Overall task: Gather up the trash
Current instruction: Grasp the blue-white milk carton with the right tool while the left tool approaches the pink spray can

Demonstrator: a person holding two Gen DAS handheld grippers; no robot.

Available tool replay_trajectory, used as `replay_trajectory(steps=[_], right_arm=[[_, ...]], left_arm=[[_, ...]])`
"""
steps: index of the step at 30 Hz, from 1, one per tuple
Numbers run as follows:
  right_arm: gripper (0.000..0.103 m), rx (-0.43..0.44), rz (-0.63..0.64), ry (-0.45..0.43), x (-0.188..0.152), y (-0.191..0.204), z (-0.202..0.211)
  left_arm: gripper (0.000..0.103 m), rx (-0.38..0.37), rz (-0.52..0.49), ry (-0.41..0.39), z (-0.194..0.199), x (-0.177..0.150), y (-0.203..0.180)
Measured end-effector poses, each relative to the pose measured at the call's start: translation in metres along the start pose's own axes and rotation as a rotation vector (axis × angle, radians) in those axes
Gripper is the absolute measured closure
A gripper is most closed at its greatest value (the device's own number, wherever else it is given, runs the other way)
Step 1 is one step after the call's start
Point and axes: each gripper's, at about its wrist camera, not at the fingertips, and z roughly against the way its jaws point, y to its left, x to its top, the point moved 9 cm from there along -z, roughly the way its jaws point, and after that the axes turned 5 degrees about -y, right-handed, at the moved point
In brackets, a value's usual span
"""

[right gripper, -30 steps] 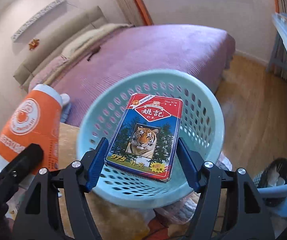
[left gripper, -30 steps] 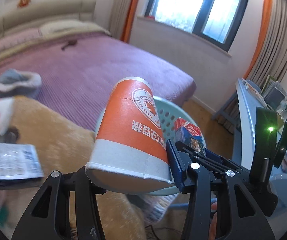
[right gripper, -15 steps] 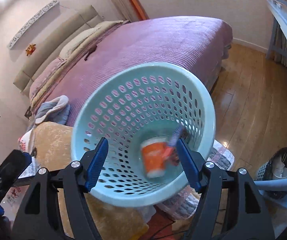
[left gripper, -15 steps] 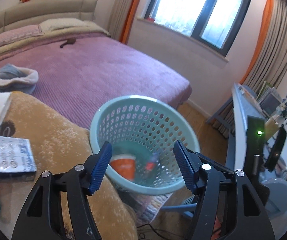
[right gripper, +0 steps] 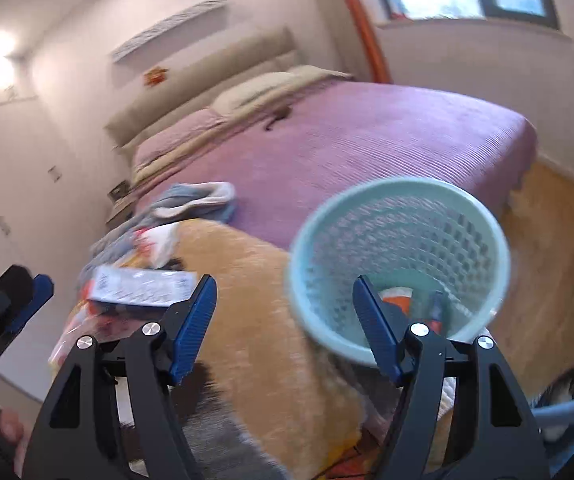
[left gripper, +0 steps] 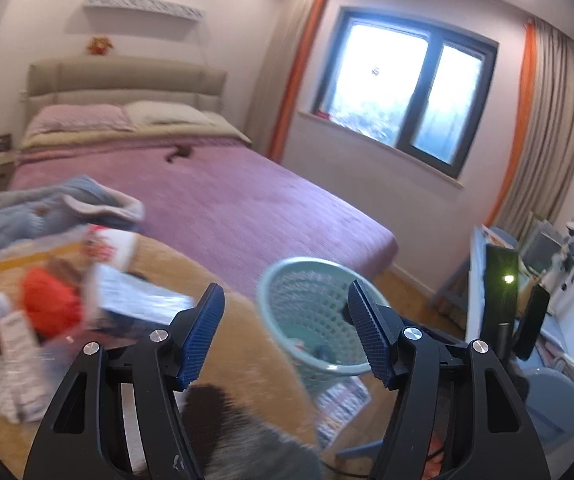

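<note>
Left gripper (left gripper: 287, 334): jaws spread wide, nothing between the blue pads (left gripper: 203, 332). Right gripper (right gripper: 285, 324): same, spread and empty. Both hang over the tan blanket (right gripper: 255, 320), aimed between the litter pile and the basket.

Just past the fingers, on the blanket: the remaining trash. A flat printed packet (left gripper: 139, 296) lies on top, an orange wad (left gripper: 49, 306) beside it, a white-and-red wrapper (left gripper: 109, 242) behind, pale packaging (left gripper: 15, 336) at the near left edge (all motion-blurred, details not readable). The right view shows the same packet (right gripper: 139, 286) just left of its left finger.

To the right of the pile, off the blanket's edge: the teal basket (right gripper: 307, 248), upright, mouth open toward both cameras. Inside at the bottom: an orange cup (right gripper: 397, 298) and a dark blue-red box (right gripper: 435, 308), so part of the job looks done. Probably placed there so anything lifted off the blanket needs only a short swing over.

Further back: blue-grey clothing (left gripper: 27, 208) bunched on the purple bed (left gripper: 247, 200), then the headboard (left gripper: 123, 80) and window (left gripper: 403, 88).

Likely next: reach left for the packet.
</note>
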Motion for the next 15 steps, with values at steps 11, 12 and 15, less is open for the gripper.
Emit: replay_trajectory(steps=[11, 12, 15], right_arm=[[0.036, 0.176, 0.22, -0.021, -0.007, 0.129, 0.002], [0.036, 0.178, 0.235, -0.02, -0.01, 0.138, -0.001], [0.036, 0.18, 0.269, -0.008, -0.015, 0.163, -0.017]], left_arm=[[0.036, 0.332, 0.059, -0.061, 0.091, 0.013, 0.161], [0.036, 0.36, 0.068, -0.058, 0.097, 0.012, 0.177], [0.036, 0.459, 0.095, -0.032, 0.108, 0.007, 0.228]])
